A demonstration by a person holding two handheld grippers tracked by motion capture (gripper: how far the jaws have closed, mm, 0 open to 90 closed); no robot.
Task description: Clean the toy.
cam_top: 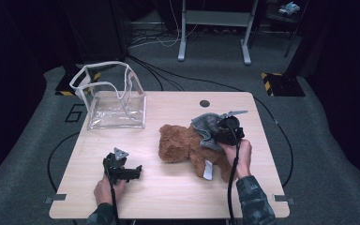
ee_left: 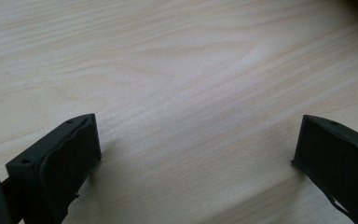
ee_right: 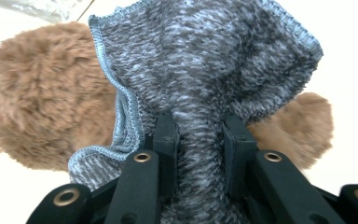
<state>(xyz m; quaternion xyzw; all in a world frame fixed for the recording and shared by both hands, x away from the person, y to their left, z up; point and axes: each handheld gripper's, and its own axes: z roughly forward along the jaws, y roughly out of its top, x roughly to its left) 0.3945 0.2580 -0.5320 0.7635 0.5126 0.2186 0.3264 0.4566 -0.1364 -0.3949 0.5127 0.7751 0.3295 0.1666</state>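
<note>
A brown plush bear (cam_top: 183, 145) lies on the wooden table (cam_top: 168, 197), right of the middle. A grey knitted cloth (cam_top: 207, 127) hangs over the bear's right side. My right gripper (cam_top: 221, 130) is shut on that cloth; in the right gripper view the grey knit (ee_right: 200, 84) is bunched between the two black jaws, with the brown plush (ee_right: 37, 112) behind it. My left gripper (cam_top: 133, 172) rests low near the table's front left, held by a hand. Its jaws stand wide open over bare wood (ee_left: 191, 84), nothing between them.
A clear plastic zip bag (cam_top: 112, 96) stands open at the table's back left corner. A round cable hole (cam_top: 204, 103) sits near the far edge. Black cables trail on the grey floor behind the table, and a metal stand (cam_top: 214, 28) is farther back.
</note>
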